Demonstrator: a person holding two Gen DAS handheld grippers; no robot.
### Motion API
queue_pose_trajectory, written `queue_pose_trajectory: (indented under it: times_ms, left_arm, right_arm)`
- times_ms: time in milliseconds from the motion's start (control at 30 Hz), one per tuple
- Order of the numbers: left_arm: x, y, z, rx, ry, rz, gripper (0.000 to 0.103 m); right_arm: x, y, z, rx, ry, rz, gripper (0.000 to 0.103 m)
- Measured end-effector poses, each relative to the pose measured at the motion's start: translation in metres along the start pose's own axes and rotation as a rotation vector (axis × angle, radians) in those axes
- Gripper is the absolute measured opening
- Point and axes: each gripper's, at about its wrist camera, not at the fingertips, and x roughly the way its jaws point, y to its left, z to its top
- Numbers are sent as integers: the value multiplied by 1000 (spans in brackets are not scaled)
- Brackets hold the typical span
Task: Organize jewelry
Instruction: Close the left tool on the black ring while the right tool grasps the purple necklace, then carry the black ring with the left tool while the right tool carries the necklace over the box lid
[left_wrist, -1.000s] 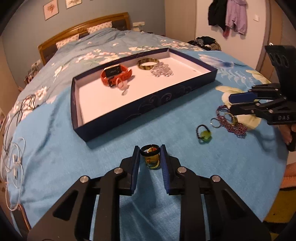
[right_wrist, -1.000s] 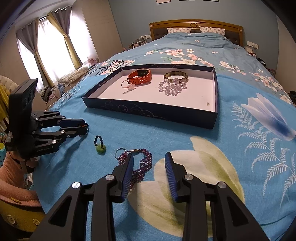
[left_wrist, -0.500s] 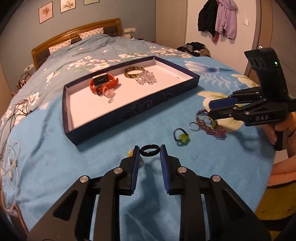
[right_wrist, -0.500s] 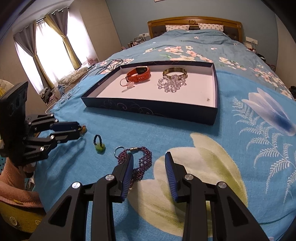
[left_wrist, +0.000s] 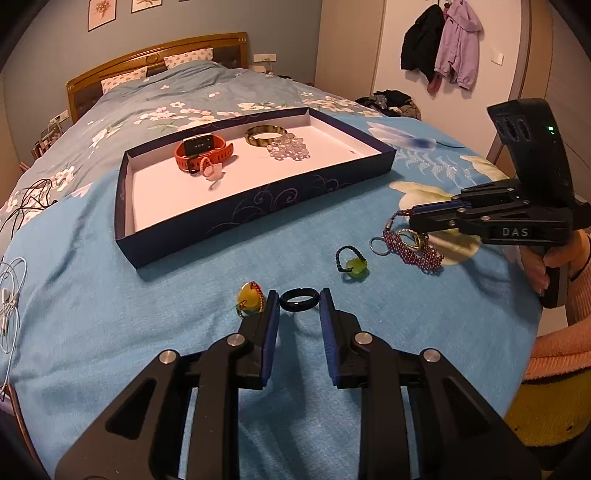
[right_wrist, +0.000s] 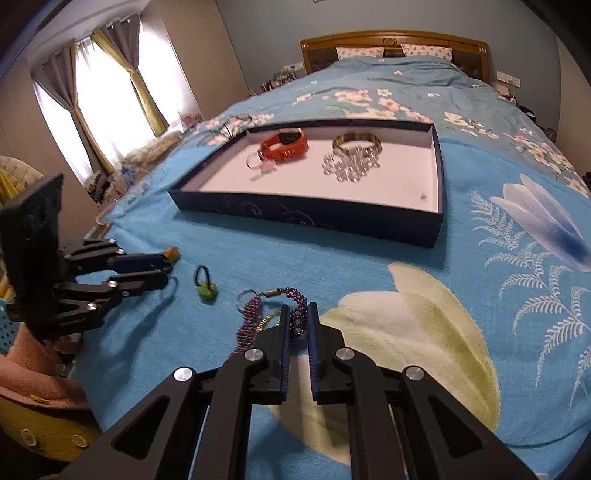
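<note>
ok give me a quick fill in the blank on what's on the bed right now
1. The left gripper holds a black ____.
2. The right gripper is shut on the ____ beaded bracelet.
3. The orange watch lies inside the dark blue ____.
4. The green bead ring lies on the ____ bedspread.

Missing words: ring; purple; tray; blue

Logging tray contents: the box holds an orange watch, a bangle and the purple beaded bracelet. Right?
Not quite. The purple beaded bracelet lies on the bedspread, between the right tongs. The right wrist view shows the box holding the orange watch and bangle.
</note>
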Motion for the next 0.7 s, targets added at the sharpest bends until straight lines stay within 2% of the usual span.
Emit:
queue_pose_trajectory:
  times_ms: [233,700]
  left_arm:
    - [-4,0,3,-7,-22,-4,22]
    - [-20,6,18,-22,-104,18,22]
  right_arm:
    - [-25,11,8,-2,-82,83,7]
    - [-44,23,30,-31,-163,95,7]
